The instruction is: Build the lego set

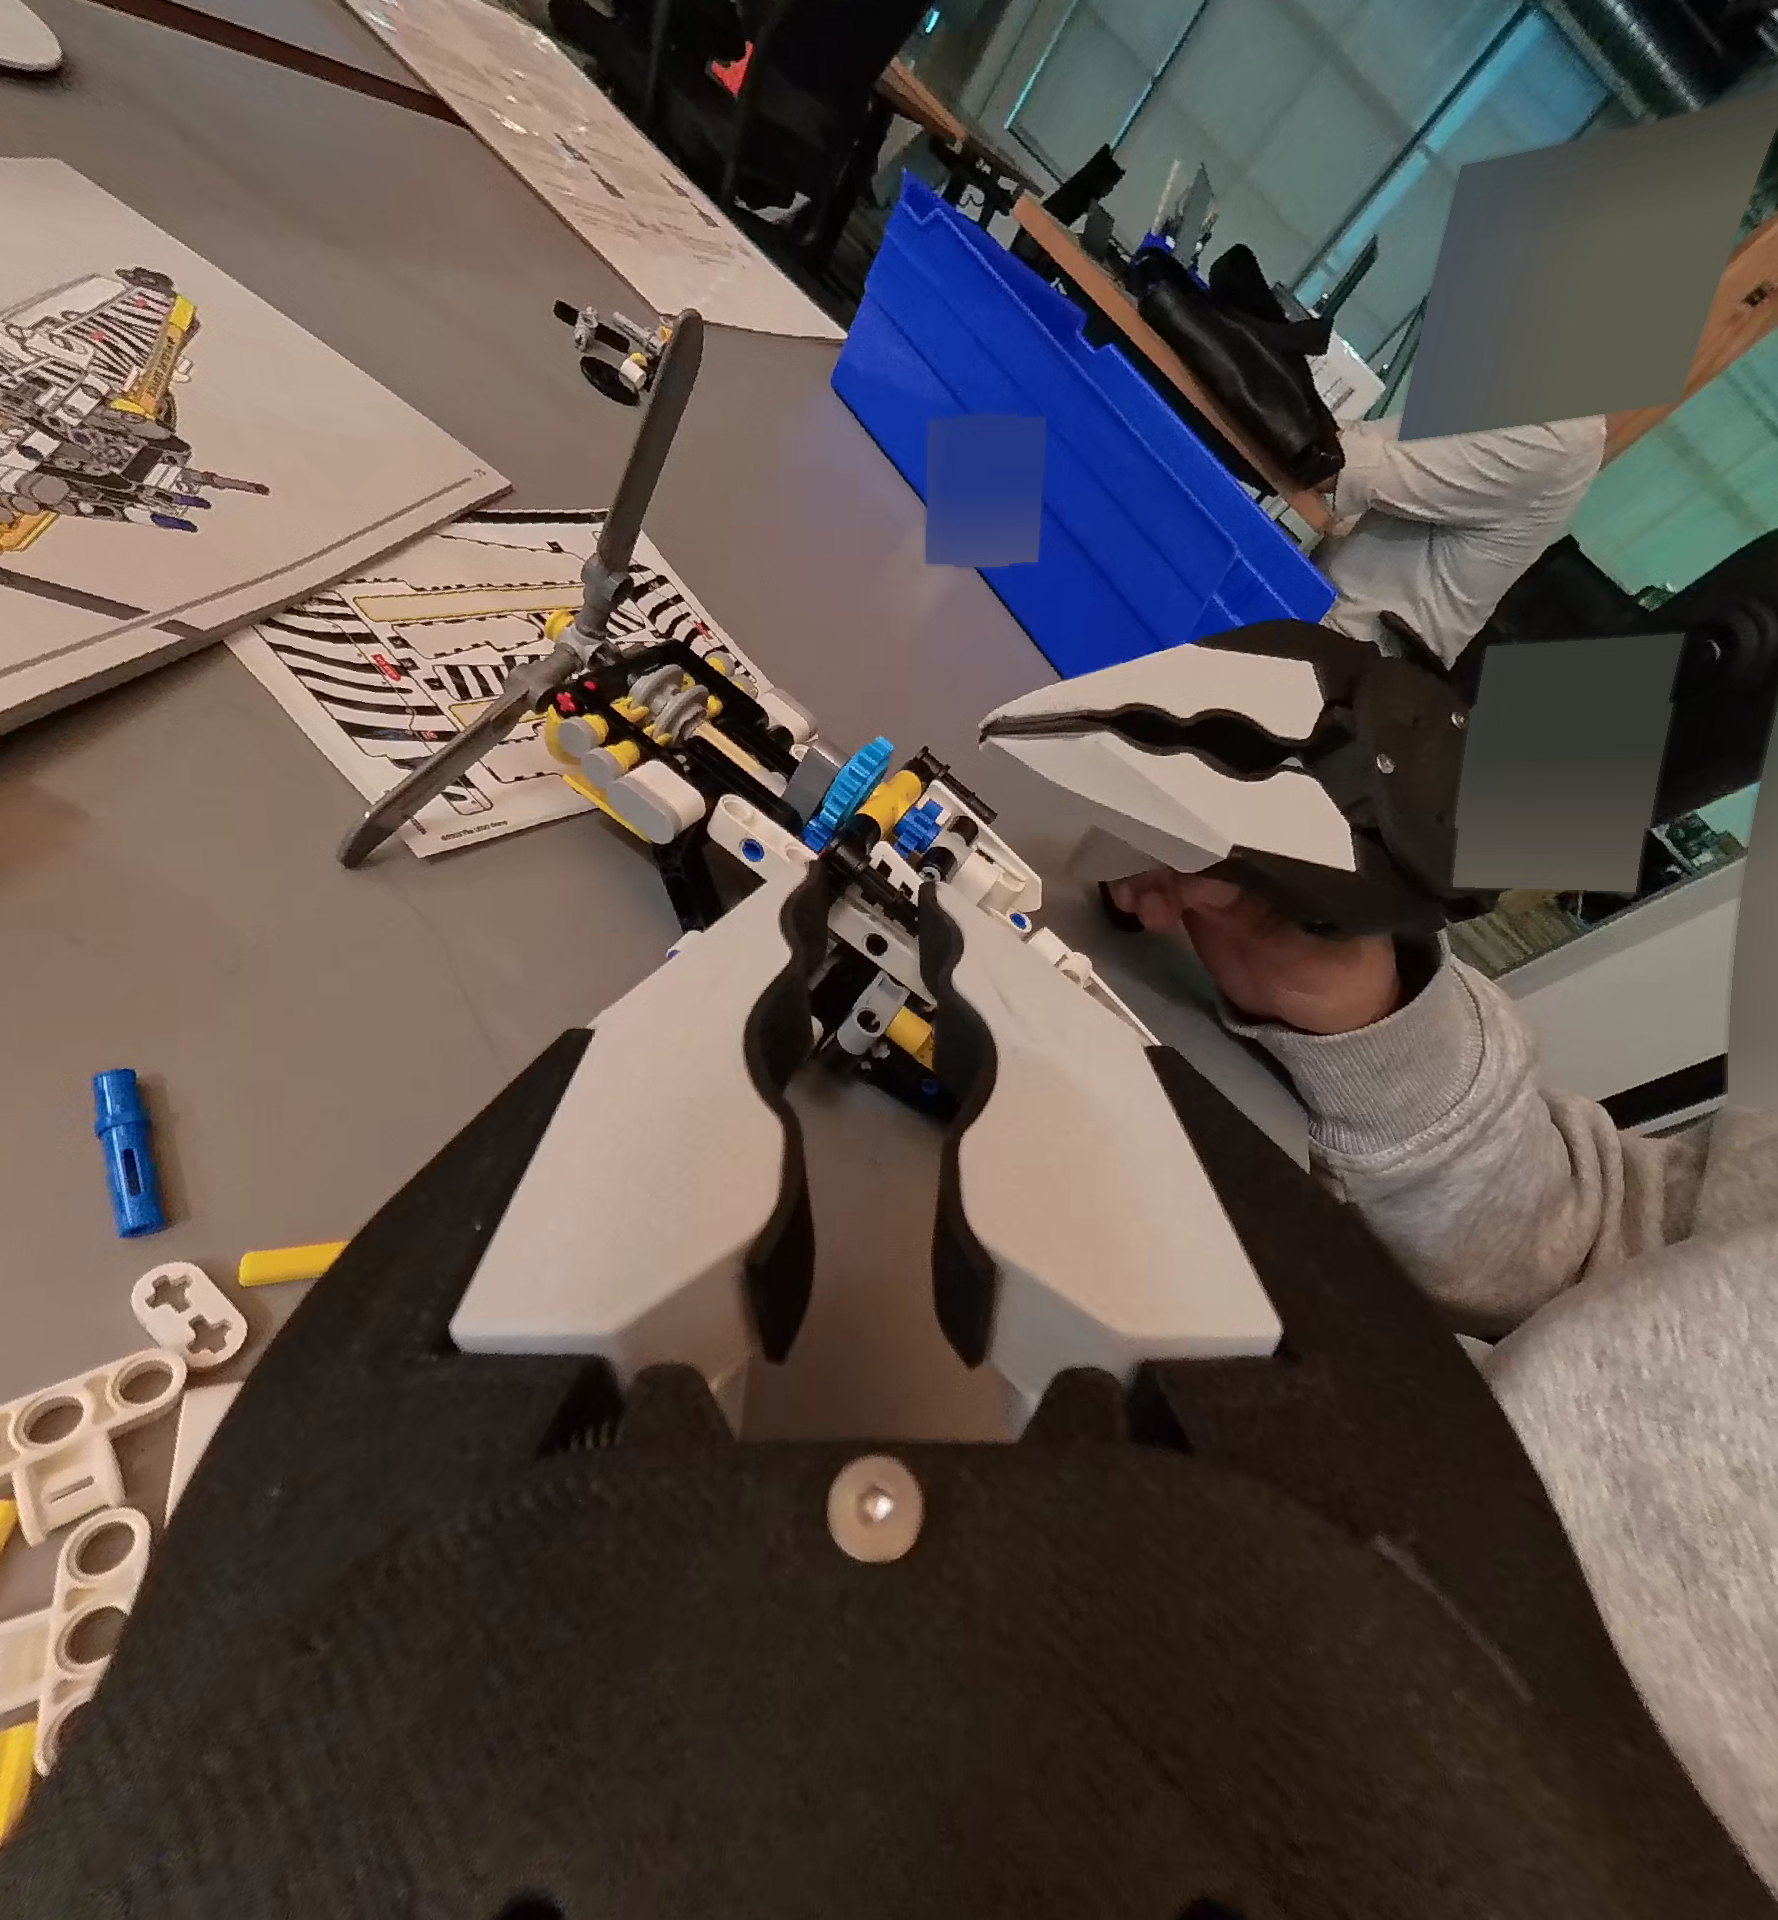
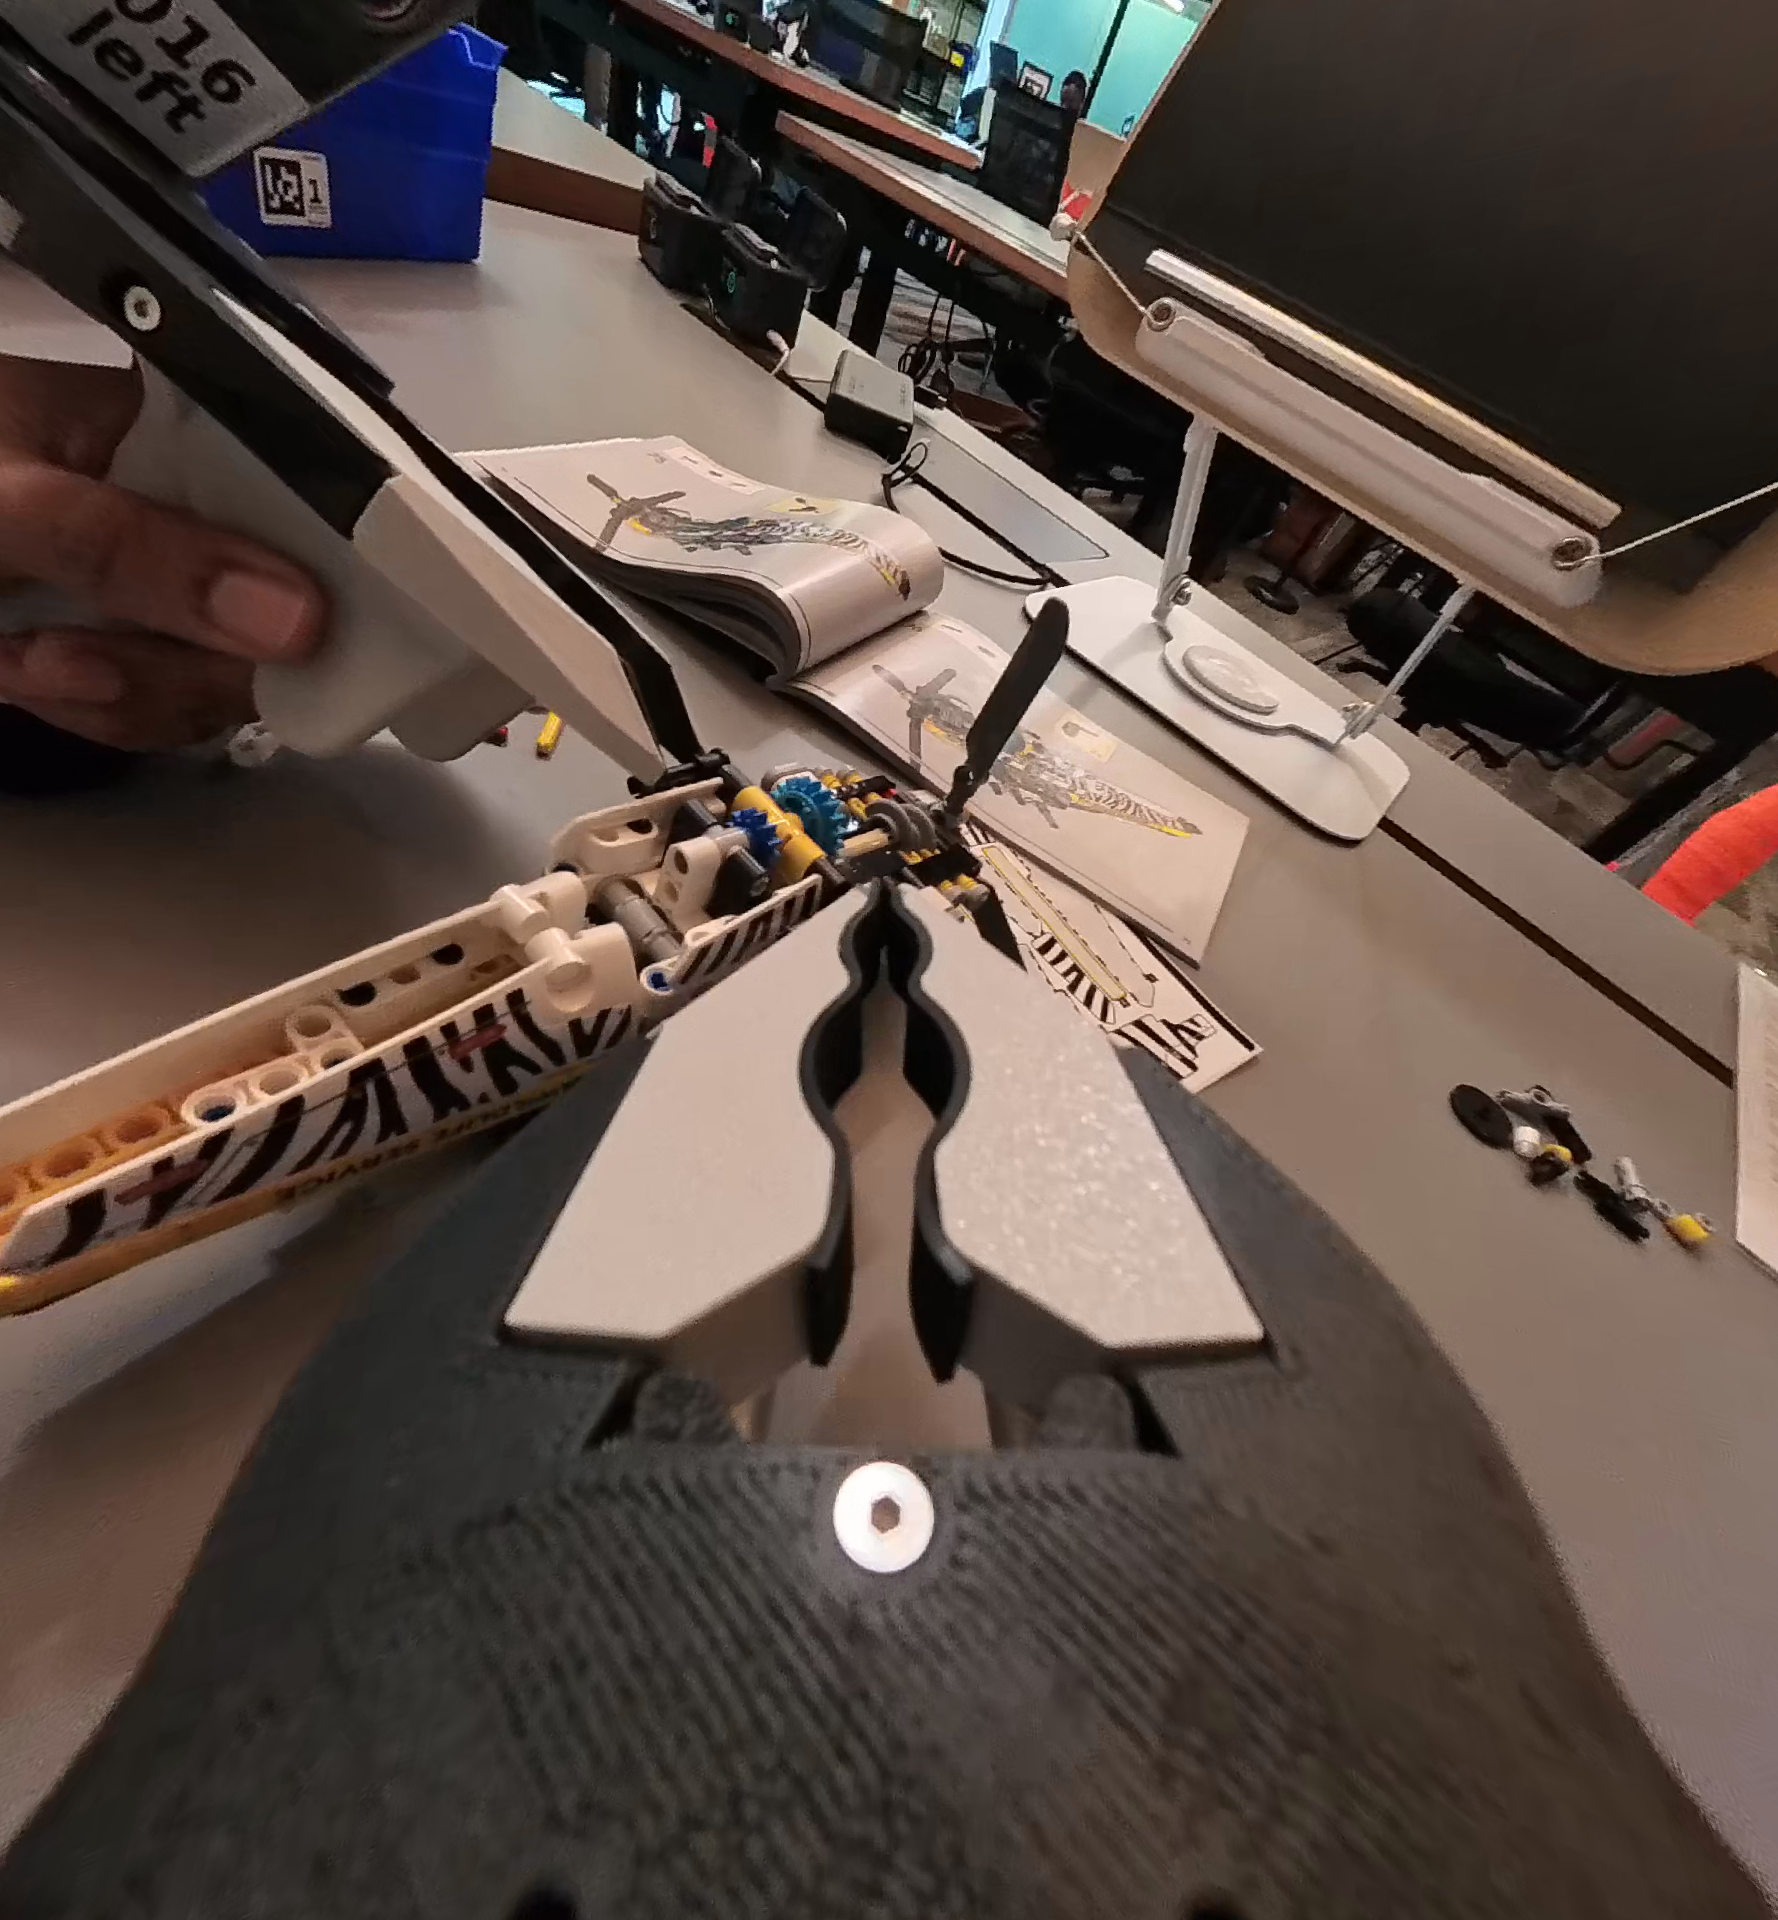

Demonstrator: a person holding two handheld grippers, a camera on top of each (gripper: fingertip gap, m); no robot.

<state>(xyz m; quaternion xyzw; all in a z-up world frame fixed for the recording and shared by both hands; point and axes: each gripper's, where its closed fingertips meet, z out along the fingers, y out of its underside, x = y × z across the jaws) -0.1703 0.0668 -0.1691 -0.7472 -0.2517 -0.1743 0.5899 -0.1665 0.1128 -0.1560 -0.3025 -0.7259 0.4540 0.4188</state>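
Left tool (image 1: 869, 894) clenched the white mid-body of the Lego plane model (image 2: 365, 1023), probably bracing it on the tabletop (image 1: 241, 987). Right tool (image 2: 883, 902), closed and apparently empty, hovered beside the model's blue gear (image 2: 802, 808), seemingly poised to press something home.

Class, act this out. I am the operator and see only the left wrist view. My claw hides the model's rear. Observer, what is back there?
Observer: The model ends in a long tail with a zebra-striped panel.
Operator: What lies beyond the booklet?
Observer: A black adapter with a cable.
Operator: What else is on the table?
Observer: A dark screen on a white stand.
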